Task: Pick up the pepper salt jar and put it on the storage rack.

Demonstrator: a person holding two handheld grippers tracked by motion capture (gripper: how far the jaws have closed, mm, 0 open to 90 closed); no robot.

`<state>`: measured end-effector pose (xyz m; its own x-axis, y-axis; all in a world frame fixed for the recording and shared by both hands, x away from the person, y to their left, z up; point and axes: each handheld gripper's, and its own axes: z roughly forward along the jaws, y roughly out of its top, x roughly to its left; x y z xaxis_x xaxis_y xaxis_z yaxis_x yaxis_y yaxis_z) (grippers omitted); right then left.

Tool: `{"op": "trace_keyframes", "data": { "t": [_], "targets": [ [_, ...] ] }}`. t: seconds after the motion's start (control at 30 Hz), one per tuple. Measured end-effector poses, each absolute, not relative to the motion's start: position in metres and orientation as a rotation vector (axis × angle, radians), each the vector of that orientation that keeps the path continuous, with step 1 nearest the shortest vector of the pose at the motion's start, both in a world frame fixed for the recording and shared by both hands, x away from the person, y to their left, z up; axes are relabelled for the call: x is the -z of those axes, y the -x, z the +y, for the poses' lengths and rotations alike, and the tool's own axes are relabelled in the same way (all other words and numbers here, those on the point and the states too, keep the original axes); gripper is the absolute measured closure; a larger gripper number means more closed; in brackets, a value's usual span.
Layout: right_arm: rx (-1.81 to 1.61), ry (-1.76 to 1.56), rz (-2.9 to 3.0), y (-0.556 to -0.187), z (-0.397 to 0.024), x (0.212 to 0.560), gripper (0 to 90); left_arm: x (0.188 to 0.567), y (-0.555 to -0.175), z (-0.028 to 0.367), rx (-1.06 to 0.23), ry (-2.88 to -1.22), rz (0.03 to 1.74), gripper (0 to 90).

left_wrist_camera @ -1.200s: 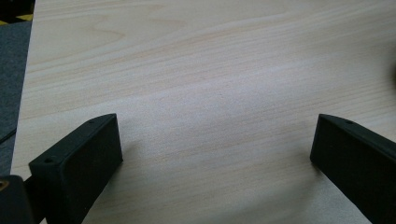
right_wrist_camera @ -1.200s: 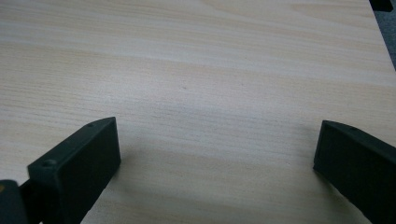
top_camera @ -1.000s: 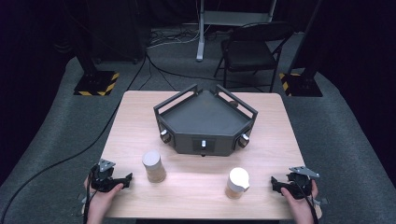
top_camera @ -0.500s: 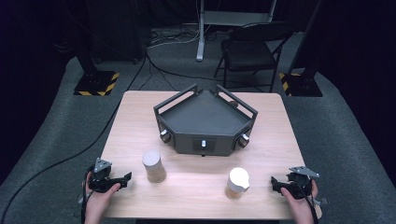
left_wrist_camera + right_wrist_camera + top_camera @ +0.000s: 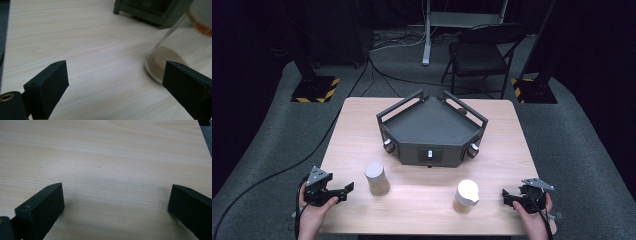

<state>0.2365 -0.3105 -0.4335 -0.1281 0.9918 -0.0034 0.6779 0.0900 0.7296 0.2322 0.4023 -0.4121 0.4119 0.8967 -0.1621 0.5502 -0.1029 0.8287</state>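
We hold the left gripper [image 5: 343,189] at about eight o'clock on the wooden table [image 5: 362,125], its jaws spread wide with bare wood between them. Over the last second they eased slightly closer together, though nothing sits between them. The grey-lidded jar [image 5: 376,178], holding a tan filling, stands upright just beside it toward three o'clock; in the left gripper view that jar [image 5: 172,45] appears beyond the right-hand jaw, apart from it. Our right gripper [image 5: 508,198] sits at four o'clock, jaws likewise wide apart over bare table. The white-lidded jar [image 5: 466,196] stands near it, toward nine o'clock. The dark tray [image 5: 432,125] occupies the table's centre.
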Motion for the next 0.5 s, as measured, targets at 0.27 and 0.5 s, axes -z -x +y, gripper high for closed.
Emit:
{"op": "trace_keyframes", "data": {
  "t": [0.27,0.5],
  "targets": [
    [-0.804,-1.637,1.864,-0.237,-0.310,0.433,0.0,0.403,-0.227,0.401,-0.466,-1.769,1.179,6.5],
    [-0.804,-1.637,1.864,-0.237,-0.310,0.433,0.0,0.399,-0.230,0.397,-0.409,-1.770,1.103,6.4]
  ]
}}
